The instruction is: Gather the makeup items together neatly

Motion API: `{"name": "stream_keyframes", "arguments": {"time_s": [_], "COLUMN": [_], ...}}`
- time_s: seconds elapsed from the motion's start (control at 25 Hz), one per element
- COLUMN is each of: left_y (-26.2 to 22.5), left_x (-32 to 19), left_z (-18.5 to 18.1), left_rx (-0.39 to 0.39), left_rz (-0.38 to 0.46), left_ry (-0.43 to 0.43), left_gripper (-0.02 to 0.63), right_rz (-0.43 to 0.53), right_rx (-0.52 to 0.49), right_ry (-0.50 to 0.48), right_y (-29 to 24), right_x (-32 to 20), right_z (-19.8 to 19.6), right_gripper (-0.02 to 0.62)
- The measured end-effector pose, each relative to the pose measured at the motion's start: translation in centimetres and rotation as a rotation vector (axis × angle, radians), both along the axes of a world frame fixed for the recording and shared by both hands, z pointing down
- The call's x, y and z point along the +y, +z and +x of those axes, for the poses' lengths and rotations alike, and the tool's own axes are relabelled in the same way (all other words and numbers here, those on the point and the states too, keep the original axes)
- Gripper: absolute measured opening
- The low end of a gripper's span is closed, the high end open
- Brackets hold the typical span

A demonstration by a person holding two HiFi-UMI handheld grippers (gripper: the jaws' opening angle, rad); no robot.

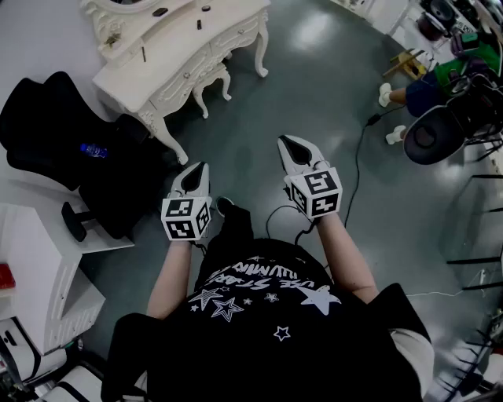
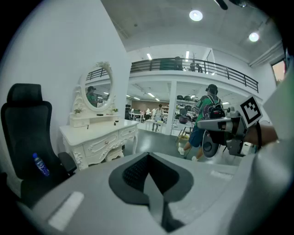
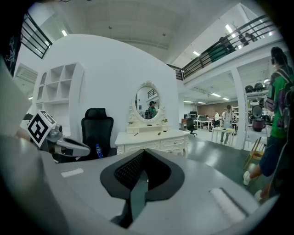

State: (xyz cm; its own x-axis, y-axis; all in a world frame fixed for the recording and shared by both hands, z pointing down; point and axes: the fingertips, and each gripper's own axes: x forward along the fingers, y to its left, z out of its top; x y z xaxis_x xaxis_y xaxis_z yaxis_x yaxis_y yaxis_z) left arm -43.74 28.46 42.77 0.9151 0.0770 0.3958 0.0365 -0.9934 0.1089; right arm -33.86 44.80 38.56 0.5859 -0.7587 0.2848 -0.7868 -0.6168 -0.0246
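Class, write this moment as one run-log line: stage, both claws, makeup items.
stage: not begun | left claw: shut, empty | right claw: shut, empty | makeup items: scattered on dressing table, out of reach

free: grey floor (image 1: pixel 314 102) ahead, right | obstacles: black chair (image 1: pixel 47 133), white dressing table (image 1: pixel 177 51) at left

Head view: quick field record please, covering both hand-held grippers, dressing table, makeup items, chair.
left hand-held gripper: jaws together, empty, over the floor
right hand-held gripper: jaws together, empty, over the floor
dressing table: white, ahead and to the left, clear of both grippers
makeup items: small dark pieces spread over the tabletop, not gathered
chair: black, left of the table, blue bottle on it
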Motion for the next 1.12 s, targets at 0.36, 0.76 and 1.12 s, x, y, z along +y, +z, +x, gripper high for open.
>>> {"name": "stream_keyframes", "arguments": {"time_s": [0.36, 0.76, 1.12], "left_y": [-0.9, 0.1, 0.6], "left_x": [0.8, 0.6, -3.1], "left_z": [0.0, -1.7, 1.8], "left_rx": [0.017, -0.017, -0.016], "left_rz": [0.014, -0.024, -0.045], "left_ry": [-0.002, -0.046, -0.083], "left_gripper": [0.000, 0.000, 0.000], "right_rz": [0.009, 0.036, 0.136], "right_rx": [0.006, -0.022, -0.071], "right_ry": [0.012, 0.015, -0.030], "right_y": [-0.4, 0.6, 0.3], "right_x": [1.2, 1.0, -3.4], "right_z": [-0.1, -0.3, 3.8], "right_gripper": [0.025, 0.025, 0.237]}}
